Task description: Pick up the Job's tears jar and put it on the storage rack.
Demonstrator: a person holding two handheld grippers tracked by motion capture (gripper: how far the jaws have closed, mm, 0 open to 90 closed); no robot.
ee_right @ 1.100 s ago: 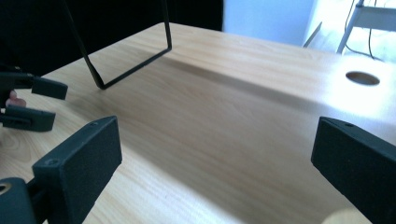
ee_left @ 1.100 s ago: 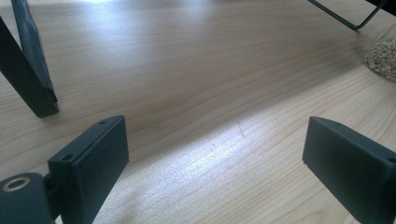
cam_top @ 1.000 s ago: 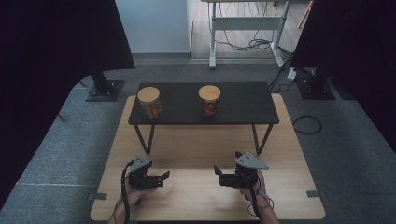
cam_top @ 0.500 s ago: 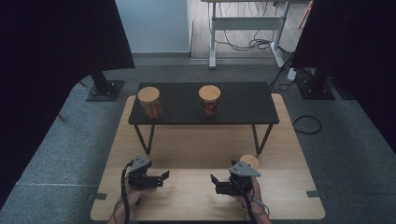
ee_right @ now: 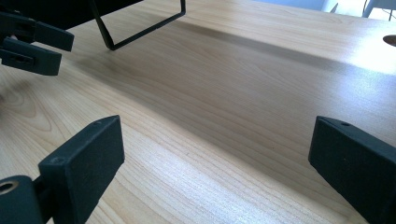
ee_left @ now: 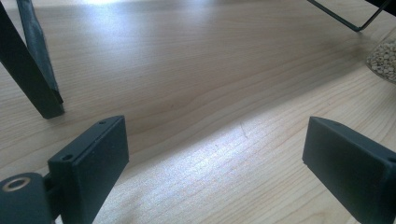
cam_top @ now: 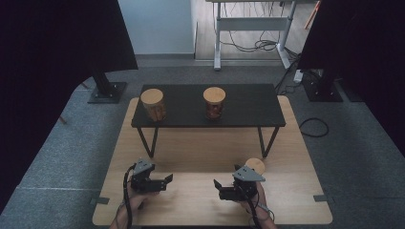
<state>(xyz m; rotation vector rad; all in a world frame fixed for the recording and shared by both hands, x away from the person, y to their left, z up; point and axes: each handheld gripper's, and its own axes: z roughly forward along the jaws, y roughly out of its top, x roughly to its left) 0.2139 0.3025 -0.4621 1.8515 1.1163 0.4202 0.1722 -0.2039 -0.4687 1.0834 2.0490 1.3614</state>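
At my wooden table, the left gripper and right gripper rest low over the pale grain, jaws spread wide, nothing between them. The right jaws have just closed slightly. A round cork-lidded jar (its contents grainy) stands just behind the right gripper; two more sit on the black bench.

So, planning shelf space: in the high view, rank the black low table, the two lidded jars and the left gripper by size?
1. black low table
2. left gripper, though nearer the camera
3. two lidded jars, alike
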